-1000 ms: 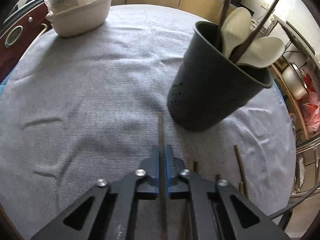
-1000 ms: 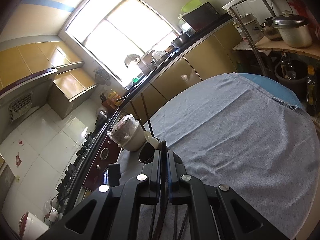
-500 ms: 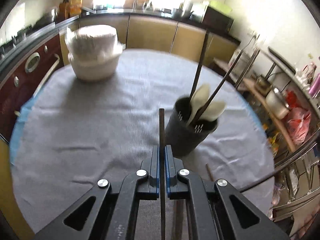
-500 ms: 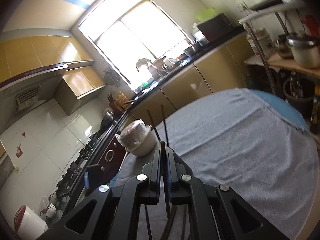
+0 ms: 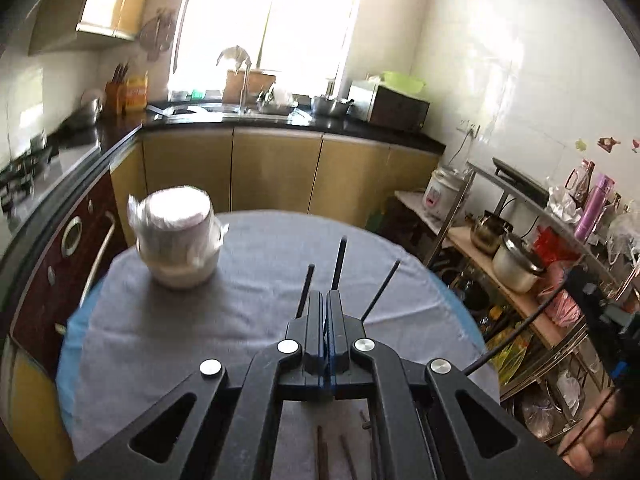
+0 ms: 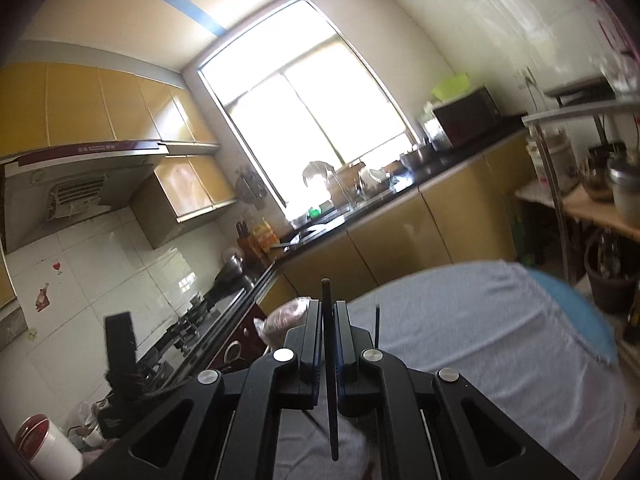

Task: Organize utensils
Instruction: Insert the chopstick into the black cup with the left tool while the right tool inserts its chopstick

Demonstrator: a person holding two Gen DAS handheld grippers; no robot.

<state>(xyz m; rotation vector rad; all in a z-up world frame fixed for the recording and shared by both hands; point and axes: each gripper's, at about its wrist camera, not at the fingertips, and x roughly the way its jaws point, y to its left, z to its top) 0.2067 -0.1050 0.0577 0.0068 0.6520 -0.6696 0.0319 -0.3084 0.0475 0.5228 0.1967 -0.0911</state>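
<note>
1. Right now each hand carries one dark chopstick up in the air, so the step in hand looks like taking sticks to the place where they are kept.
2. The left tongs [image 5: 325, 300] are almost closed, and they pinch a thin dark chopstick [image 5: 339, 262] that pokes up past the tips.
3. Two more dark sticks [image 5: 306, 288] show just beside those tongs, one on each side; I cannot tell what they stand in, because the tongs hide it.
4. The right tongs [image 6: 328, 312] are also nearly closed, and they grip another dark chopstick [image 6: 329, 360] that runs between the two pads and sticks out at both ends.
5. A few loose sticks [image 5: 320, 452] lie flat on the grey cloth of the worktop [image 5: 168, 328], low in the left view, under the tongs.
6. A white pot with a plastic cover [image 5: 176, 240] sits on the far left part of the worktop, well apart from the sticks.
7. Next, I think each stick must be tipped point down and lowered with care, then the tongs must open a little to let it drop.
8. The sticks are thin and smooth, so they could slip or turn if the squeeze gets loose too soon.
</note>
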